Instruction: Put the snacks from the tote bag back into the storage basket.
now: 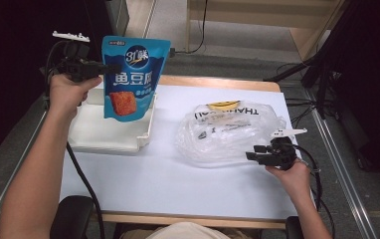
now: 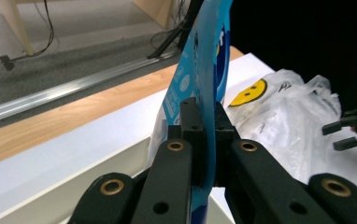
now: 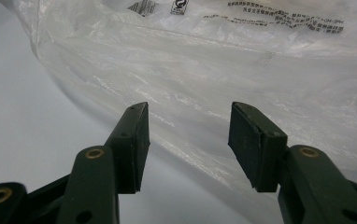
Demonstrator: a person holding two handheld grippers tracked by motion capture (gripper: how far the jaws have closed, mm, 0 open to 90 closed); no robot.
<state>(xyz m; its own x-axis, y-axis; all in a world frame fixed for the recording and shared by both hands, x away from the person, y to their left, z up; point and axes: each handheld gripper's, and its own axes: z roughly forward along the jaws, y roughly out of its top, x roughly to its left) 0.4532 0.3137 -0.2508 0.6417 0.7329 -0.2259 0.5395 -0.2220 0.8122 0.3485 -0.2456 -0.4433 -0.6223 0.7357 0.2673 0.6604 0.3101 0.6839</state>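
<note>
A white sheet covers the table [image 1: 178,184], whose bare wooden edge shows along the far side; beyond it lie grey floor, pale wooden furniture and trailing cables, with dark curtain at both sides. At about ten o'clock on the sheet sits a white tray [image 1: 96,132]. Above its far end the left gripper [image 1: 109,68] is clamped on the left edge of a blue snack pouch [image 1: 131,82], which hangs upright in the air, its lower end over the tray; in the left gripper view the pouch [image 2: 204,70] stands edge-on between the pressed jaws. At about two o'clock lies a crumpled clear plastic bag [image 1: 228,132] with a yellow smiley. Just beside its near right edge, at four o'clock, the right gripper [image 1: 252,154] rests with jaws apart, pointing at the bag [image 3: 260,70] with nothing between them.
</note>
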